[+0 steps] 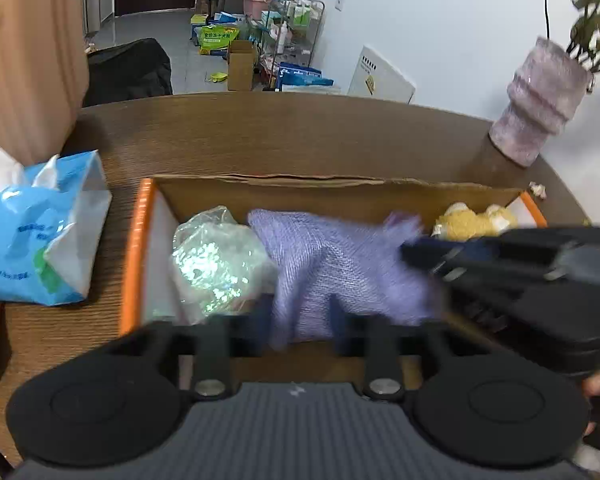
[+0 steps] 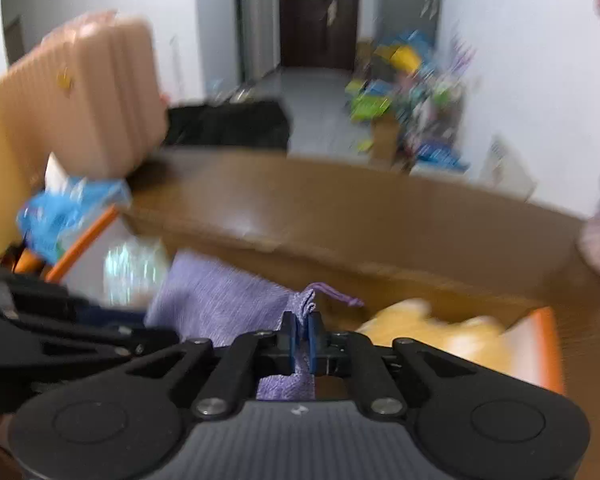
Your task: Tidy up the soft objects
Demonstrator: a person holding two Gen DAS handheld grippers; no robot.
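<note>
A cardboard box [image 1: 268,190] with orange edges stands on the wooden table. In it lie a purple knitted pouch [image 1: 332,264], a shiny clear plastic bag [image 1: 216,260] on its left and a yellow plush toy [image 1: 474,220] on its right. My left gripper [image 1: 300,316] is open, its fingers either side of the pouch's near end. My right gripper [image 2: 300,338] is shut on the pouch's gathered neck [image 2: 306,304]; it shows in the left wrist view [image 1: 428,250] coming in from the right. The pouch [image 2: 220,304], bag [image 2: 132,268] and plush [image 2: 428,328] also show in the right wrist view.
A blue tissue pack [image 1: 40,232] lies left of the box. A pinkish vase [image 1: 540,100] with flowers stands at the table's far right. A beige suitcase [image 2: 80,96] stands at the left. Clutter and boxes sit on the floor beyond the table.
</note>
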